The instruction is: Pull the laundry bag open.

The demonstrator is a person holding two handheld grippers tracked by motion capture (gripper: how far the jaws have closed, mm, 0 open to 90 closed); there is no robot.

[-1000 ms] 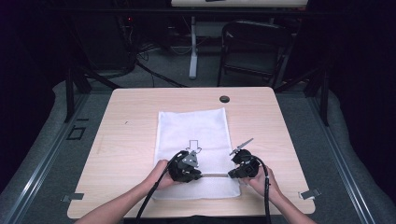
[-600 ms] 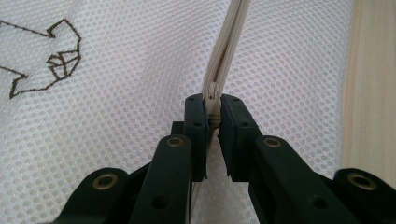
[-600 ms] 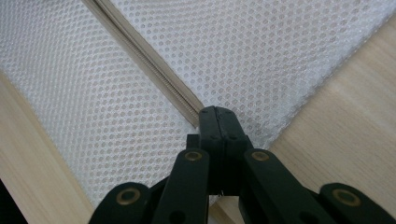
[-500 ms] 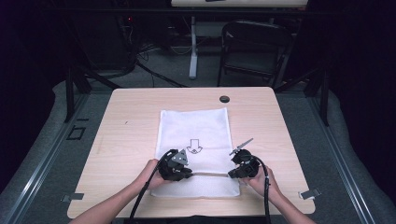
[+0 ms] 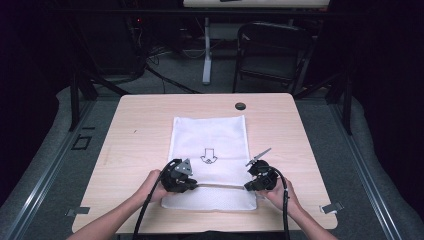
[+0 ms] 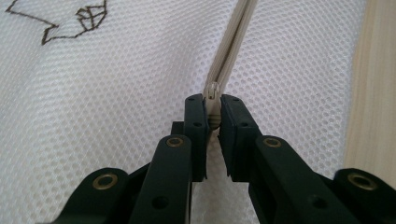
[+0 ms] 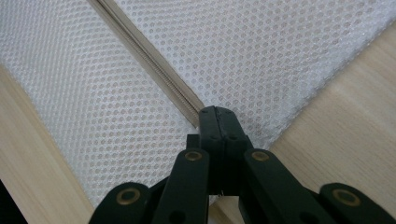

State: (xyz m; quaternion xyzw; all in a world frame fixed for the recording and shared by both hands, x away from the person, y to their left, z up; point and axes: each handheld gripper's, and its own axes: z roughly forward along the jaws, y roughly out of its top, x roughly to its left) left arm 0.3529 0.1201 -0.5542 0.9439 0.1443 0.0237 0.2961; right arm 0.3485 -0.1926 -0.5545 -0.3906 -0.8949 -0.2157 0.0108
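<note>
The left gripper point(image 5: 192, 184) has slid left along the zipper point(image 5: 220, 186) since a second ago, its fingers point(image 6: 195, 122) pinching the zipper pull point(image 6: 213, 105). The right gripper point(image 5: 248, 187) stayed put, fingers shut tight on the zipper's end. So the bag looks partly unzipped. There is one mesh bag point(image 5: 210, 132), flat on the bench point(image 5: 140, 125), one zipper, two grippers.

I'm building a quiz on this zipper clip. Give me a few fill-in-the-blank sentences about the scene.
1. The left gripper pinches the zipper ____ between its fingers.
2. The right gripper is shut on the mesh bag at the zipper's ____.
3. The bag's printed symbol is an ____.
4. The bag lies on a ____ table.

Missing words: pull; end; arrow; wooden
</note>
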